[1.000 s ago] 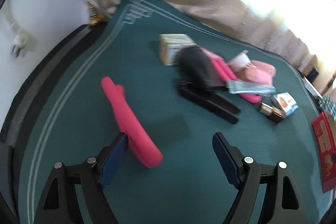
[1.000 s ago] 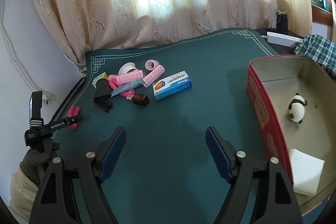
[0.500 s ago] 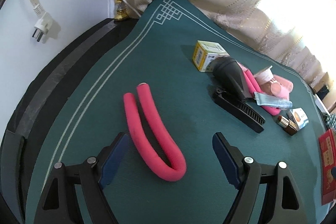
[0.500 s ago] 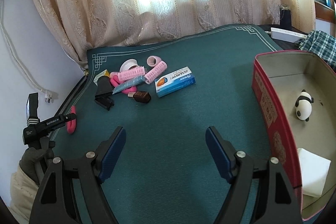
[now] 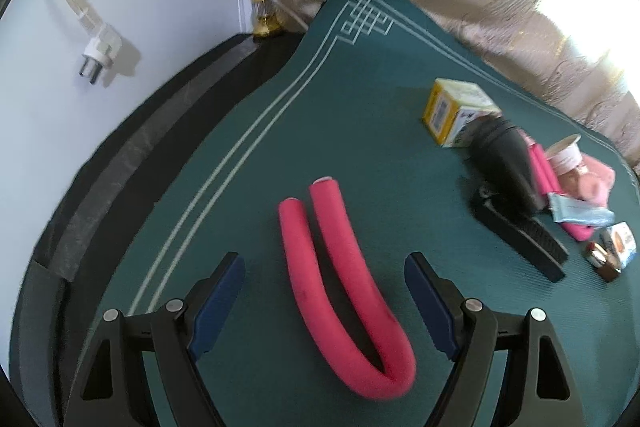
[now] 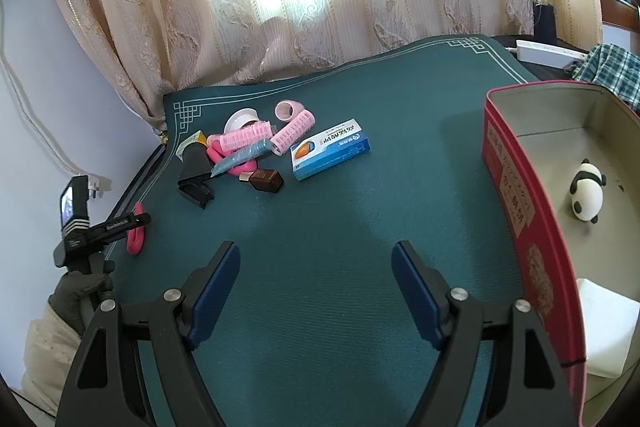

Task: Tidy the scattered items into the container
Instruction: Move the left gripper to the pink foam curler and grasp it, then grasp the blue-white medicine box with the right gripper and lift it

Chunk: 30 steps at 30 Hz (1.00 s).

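The left gripper [image 5: 324, 301] is being brought down over the bent pink foam roller [image 5: 344, 291], so that its folded end is lying between the blue pads. The jaws are closing, but the pads are not yet pressing the foam; a gap is showing on each side. The roller is resting on the green mat [image 5: 248, 163] near its left edge, well apart from the other clutter, which is probably why it is being taken alone.

The right gripper [image 6: 316, 289] is being held wide open over bare mat, with nothing between its fingers, apparently waiting between the pile and the red tin [image 6: 516, 211]. The tin is standing at the mat's right side, and a panda figure [image 6: 586, 197] and a white block [image 6: 604, 335] are already lying inside.

The pile is being overlapped by its own items: a black brush [image 6: 194, 171], pink curlers [image 6: 266, 135] and a blue box [image 6: 332, 149] can be told, but what is lying beneath cannot. The tin's far end is being cut off by the picture's edge.
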Each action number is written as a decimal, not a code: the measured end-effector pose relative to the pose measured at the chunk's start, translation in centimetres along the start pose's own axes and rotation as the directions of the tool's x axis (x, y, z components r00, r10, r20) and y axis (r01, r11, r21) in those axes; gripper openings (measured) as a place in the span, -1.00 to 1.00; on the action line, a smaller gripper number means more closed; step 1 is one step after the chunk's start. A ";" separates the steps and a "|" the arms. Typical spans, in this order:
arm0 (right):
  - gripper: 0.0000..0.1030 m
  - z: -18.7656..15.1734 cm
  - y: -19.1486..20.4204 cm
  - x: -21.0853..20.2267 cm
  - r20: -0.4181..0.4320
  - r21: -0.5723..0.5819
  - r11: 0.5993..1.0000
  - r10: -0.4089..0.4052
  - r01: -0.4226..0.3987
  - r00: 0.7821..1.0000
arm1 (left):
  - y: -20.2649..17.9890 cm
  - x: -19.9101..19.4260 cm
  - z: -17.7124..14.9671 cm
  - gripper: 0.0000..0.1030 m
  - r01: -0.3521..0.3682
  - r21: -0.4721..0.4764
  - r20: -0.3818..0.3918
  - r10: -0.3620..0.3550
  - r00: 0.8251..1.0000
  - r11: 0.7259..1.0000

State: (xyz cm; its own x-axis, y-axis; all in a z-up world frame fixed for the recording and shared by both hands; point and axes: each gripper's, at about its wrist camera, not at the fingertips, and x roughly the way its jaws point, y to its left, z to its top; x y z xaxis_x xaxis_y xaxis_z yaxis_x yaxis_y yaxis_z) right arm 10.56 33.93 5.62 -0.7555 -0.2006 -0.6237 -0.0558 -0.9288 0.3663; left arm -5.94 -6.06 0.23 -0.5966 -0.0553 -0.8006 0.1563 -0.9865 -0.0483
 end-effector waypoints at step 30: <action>0.57 7.9 0.9 12.0 -0.092 -0.059 0.986 -0.160 0.155 0.983 | -6.2 -2.6 -2.1 -0.34 0.362 0.162 -0.012 -0.365 0.931 0.918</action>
State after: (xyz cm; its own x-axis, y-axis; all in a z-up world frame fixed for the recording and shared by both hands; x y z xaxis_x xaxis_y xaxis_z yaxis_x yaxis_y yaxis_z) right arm -3.69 33.09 3.91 -0.6731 -0.0769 -0.7355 -0.1336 -0.9656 0.2232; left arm -3.70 0.53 1.29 -0.6030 0.3108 -0.7347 -0.2003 -0.9505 -0.2377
